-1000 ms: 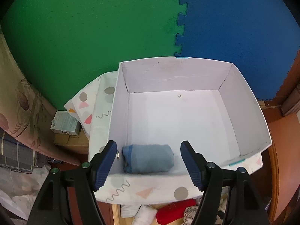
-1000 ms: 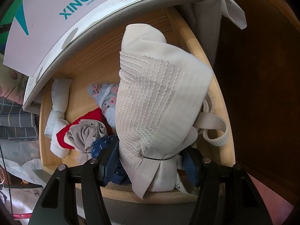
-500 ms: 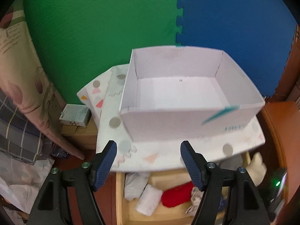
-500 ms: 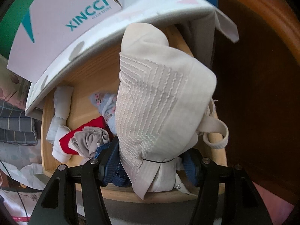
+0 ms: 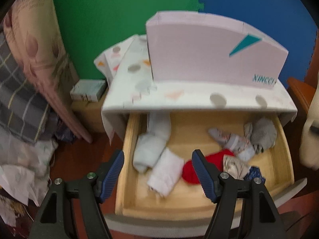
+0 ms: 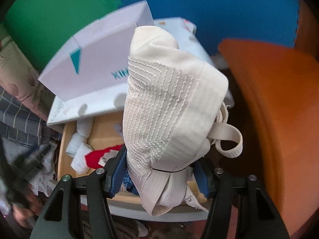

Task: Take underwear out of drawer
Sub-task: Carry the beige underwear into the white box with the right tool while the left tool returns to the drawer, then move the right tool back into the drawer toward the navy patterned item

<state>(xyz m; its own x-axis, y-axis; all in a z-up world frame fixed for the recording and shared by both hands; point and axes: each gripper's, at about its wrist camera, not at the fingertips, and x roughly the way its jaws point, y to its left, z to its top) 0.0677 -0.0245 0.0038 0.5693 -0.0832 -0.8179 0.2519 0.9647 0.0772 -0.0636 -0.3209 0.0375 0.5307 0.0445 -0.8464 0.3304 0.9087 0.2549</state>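
Cream bra (image 6: 171, 107) sits clamped in the right claw (image 6: 161, 177), pads pressing both sides of its lower end; most of it bulges up ahead of the pads, and a strap loop (image 6: 229, 139) hangs off to the claw's right. Drawer (image 6: 61, 149) lies below/behind it w/ more pieces inside.

Left claw (image 5: 157, 173) is wide, nothing between the pads, above the drawer's near-left part. Betw. its fingers: white roll (image 5: 165, 173), pale grey roll (image 5: 147, 151) just beyond. Red piece (image 5: 191, 171) shows beside its right finger; grey bundle (image 5: 261, 133) and printed piece (image 5: 233, 141) further right. White box (image 5: 209, 51) stands beyond the drawer on a patterned top (image 5: 179, 97). View blurred.
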